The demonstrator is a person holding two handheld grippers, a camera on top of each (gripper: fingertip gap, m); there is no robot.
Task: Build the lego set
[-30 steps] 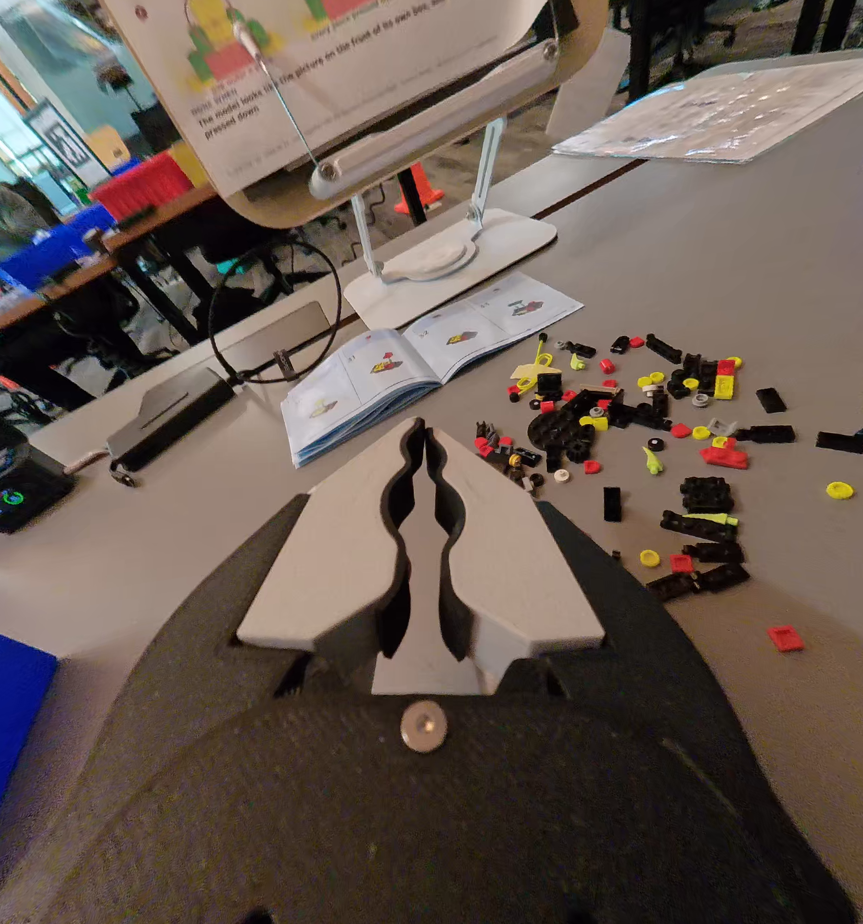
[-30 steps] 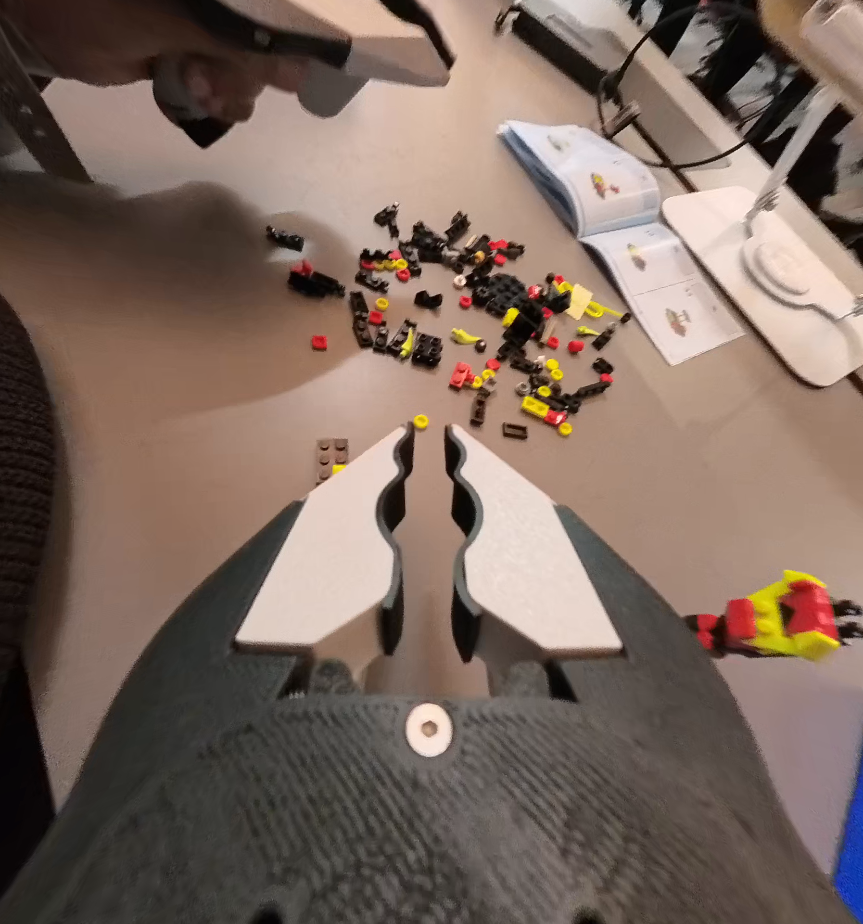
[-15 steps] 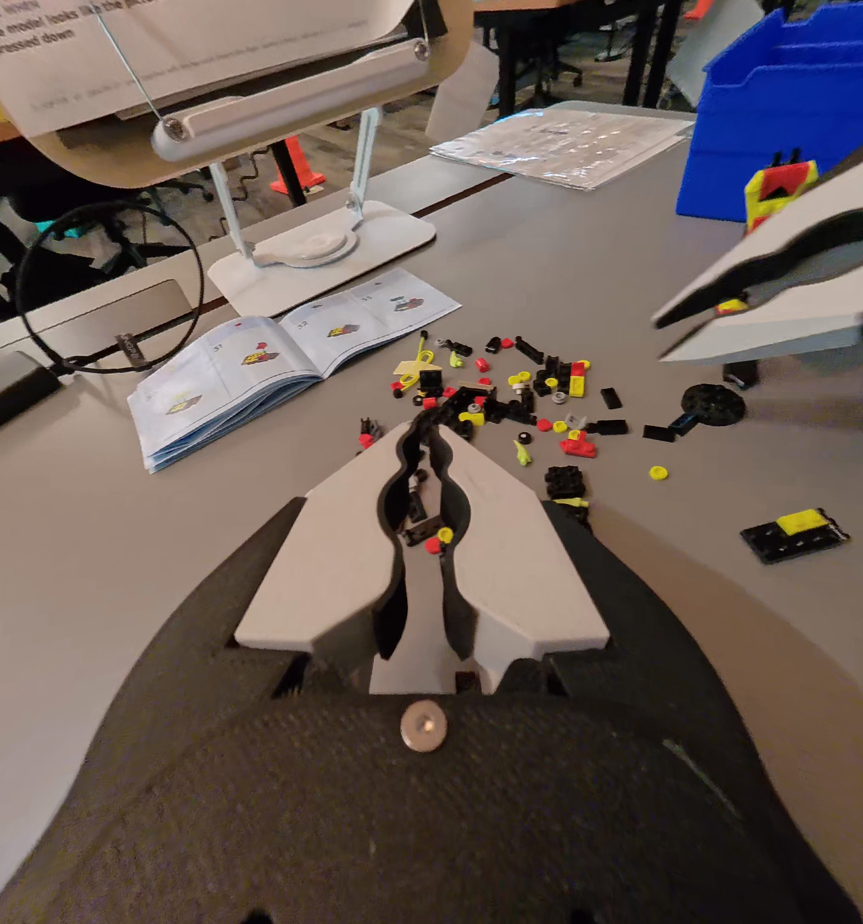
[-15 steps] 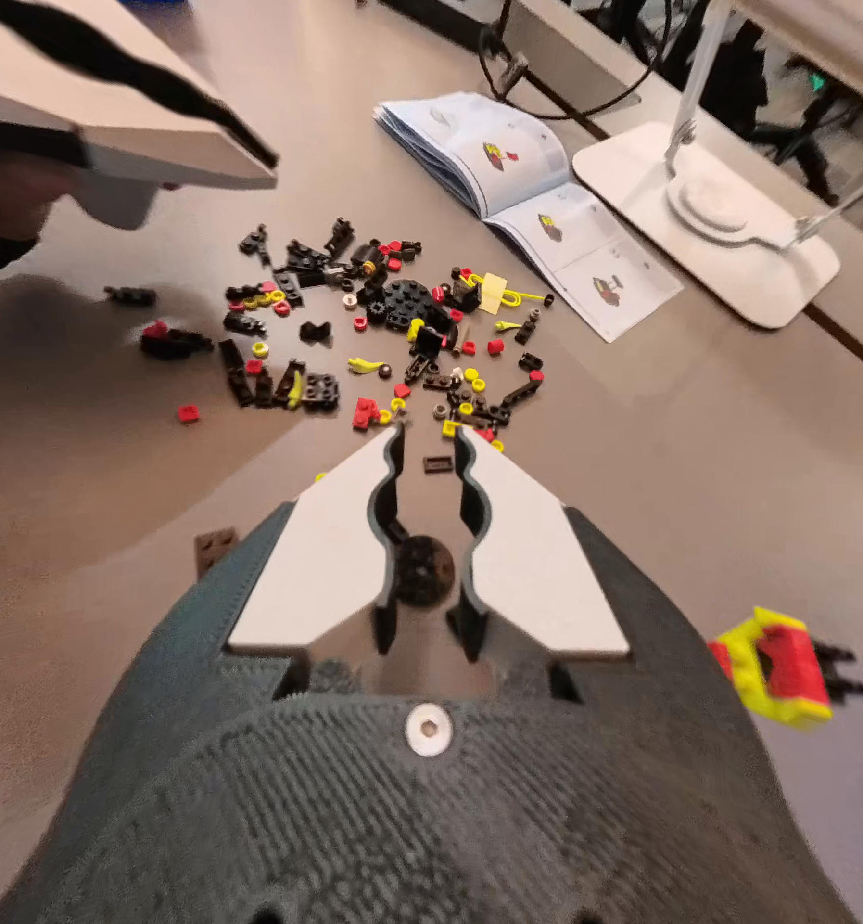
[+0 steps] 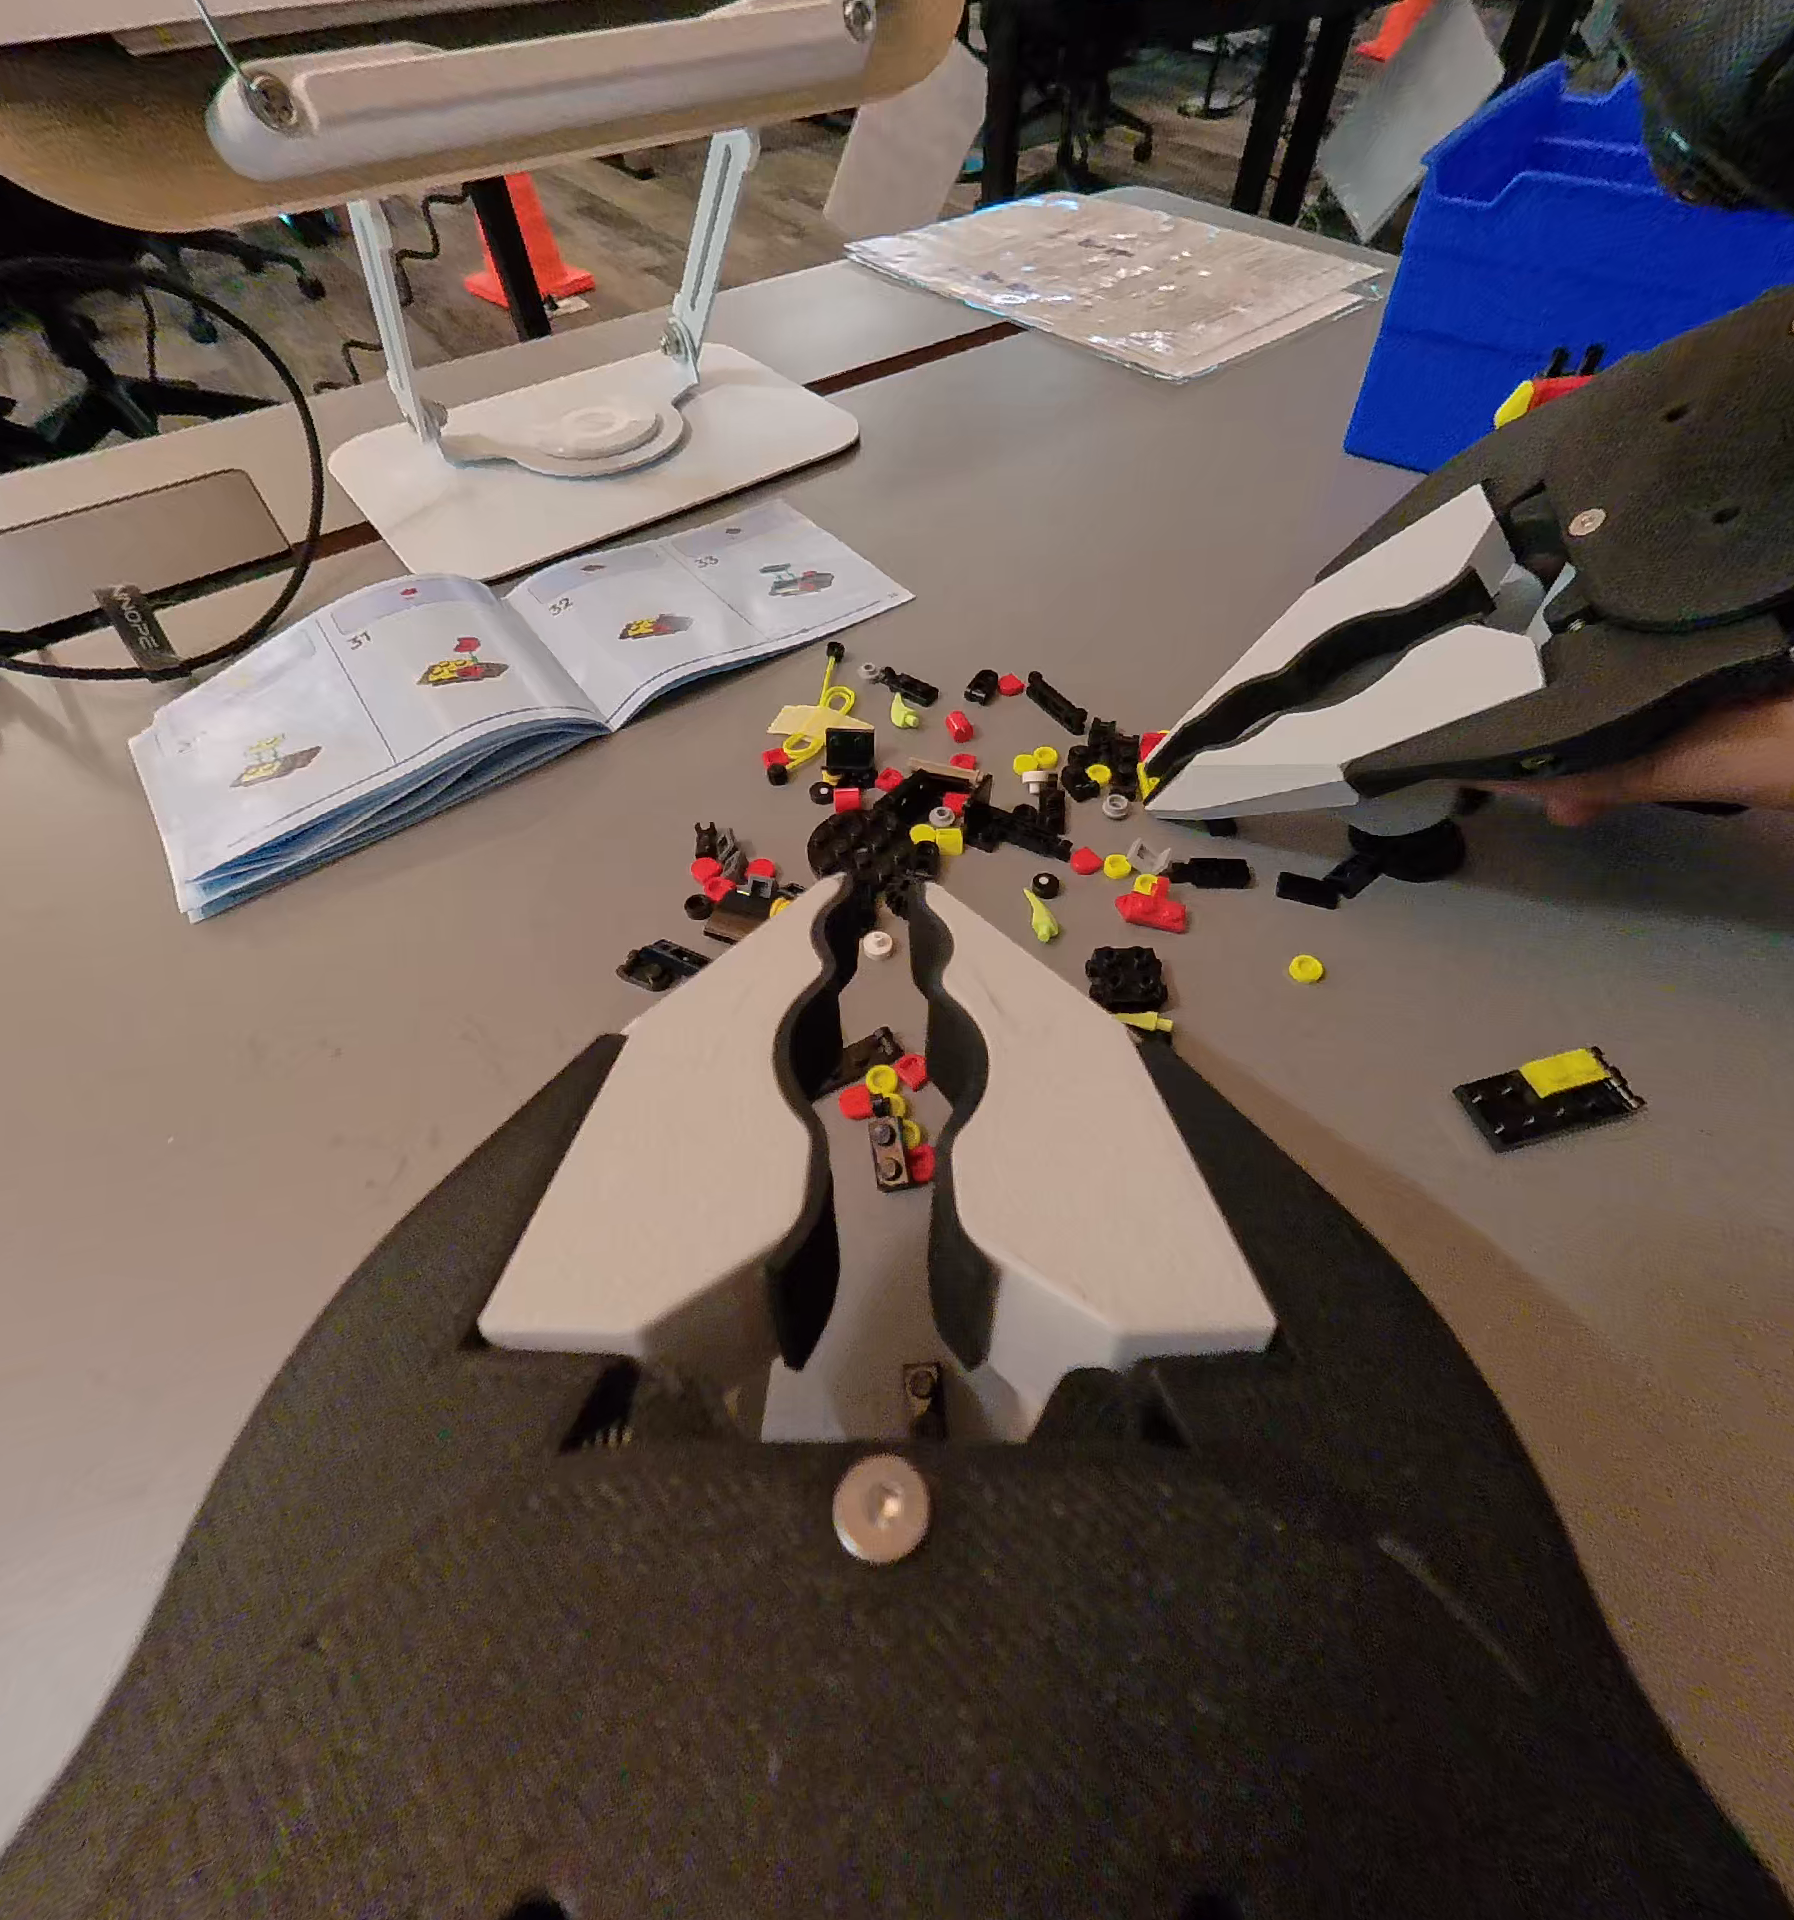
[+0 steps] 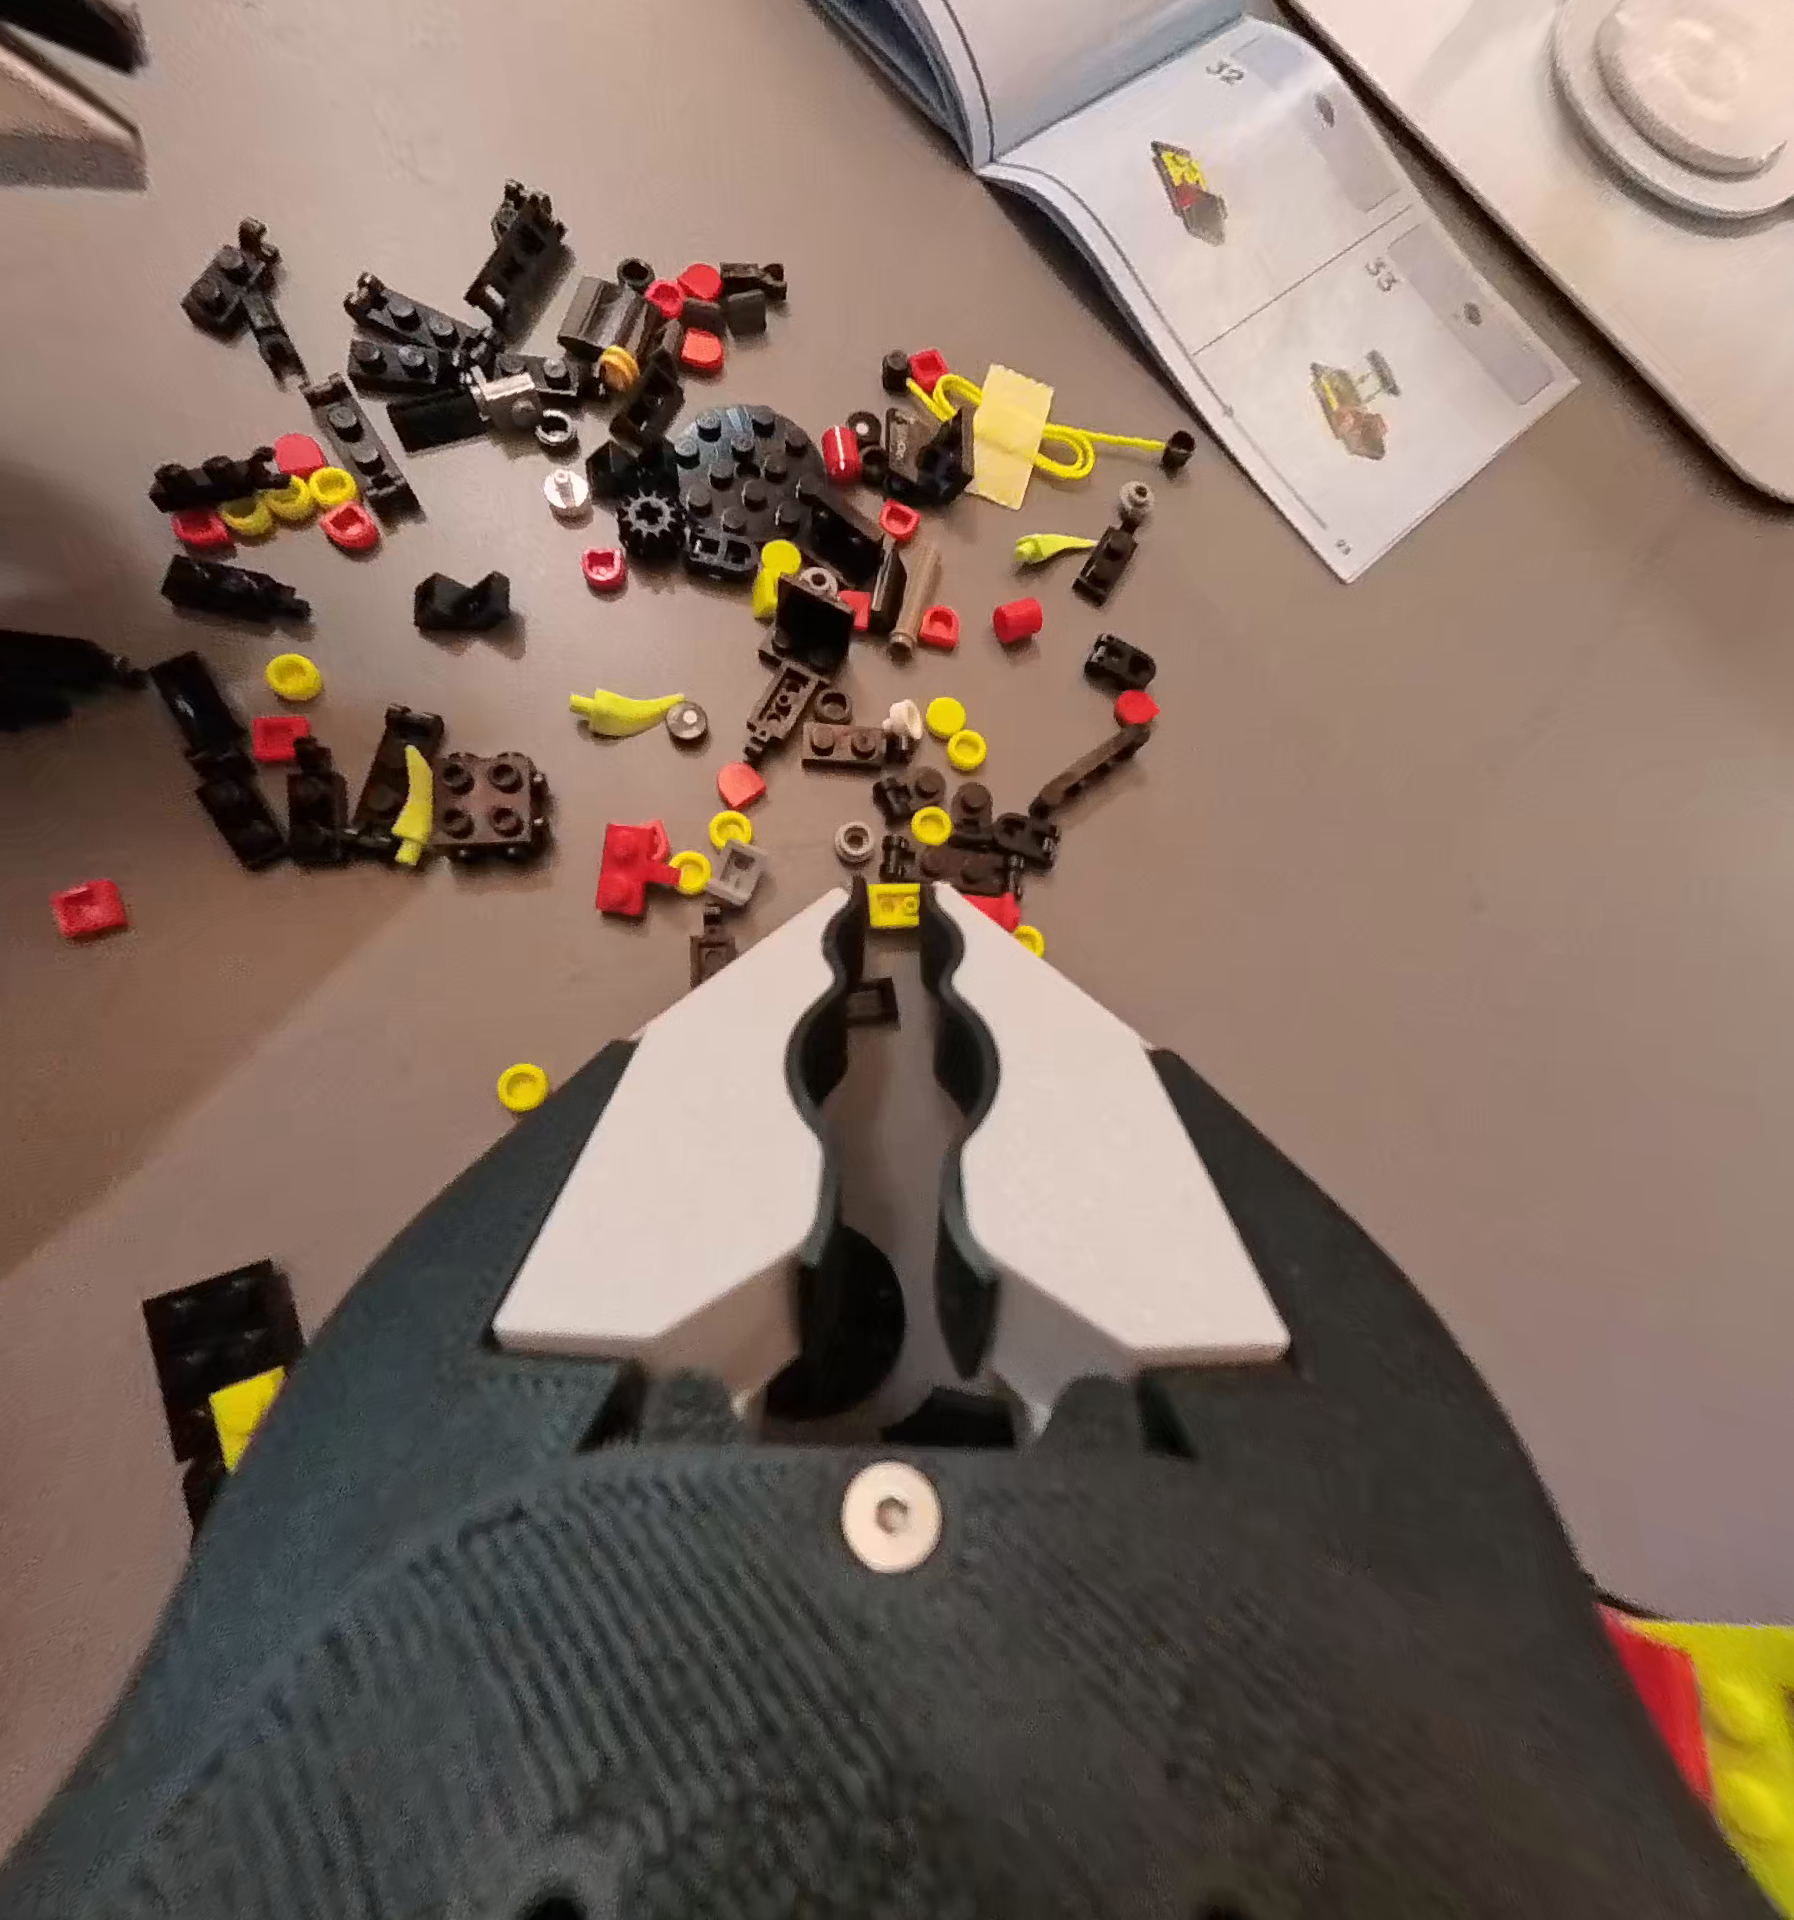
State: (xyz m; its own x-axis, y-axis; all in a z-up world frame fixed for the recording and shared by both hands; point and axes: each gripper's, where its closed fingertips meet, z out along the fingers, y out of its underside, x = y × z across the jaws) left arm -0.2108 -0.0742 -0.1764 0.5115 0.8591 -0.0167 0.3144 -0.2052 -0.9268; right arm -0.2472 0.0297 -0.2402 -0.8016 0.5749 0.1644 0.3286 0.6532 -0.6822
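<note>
Loose black, red and yellow lego pieces (image 5: 934, 821) lie in a pile on the grey table, also in the right wrist view (image 6: 747, 488). My left gripper (image 5: 882, 888) is slightly open and empty, low over the near edge of the pile. My right gripper (image 6: 893, 899) has its tips down at the pile and shut on a small yellow plate (image 6: 895, 906); it also shows in the left wrist view (image 5: 1153, 779). A black plate with a yellow tile (image 5: 1547, 1096) lies apart from the pile. A partly built red and yellow model (image 6: 1745, 1766) sits at the lower right.
An open instruction booklet (image 5: 457, 686) lies behind the pile. A white stand base (image 5: 602, 457) holds a board above it. A blue bin (image 5: 1558, 270) and a plastic sheet (image 5: 1111, 275) are at the far right. A black round plate (image 6: 851, 1320) lies under my right gripper. Some 12 cm of space lies between my two pairs of fingers.
Both grippers have come down and forward to the pile. The left jaws have parted a little. The right jaws have narrowed around the small yellow plate.
</note>
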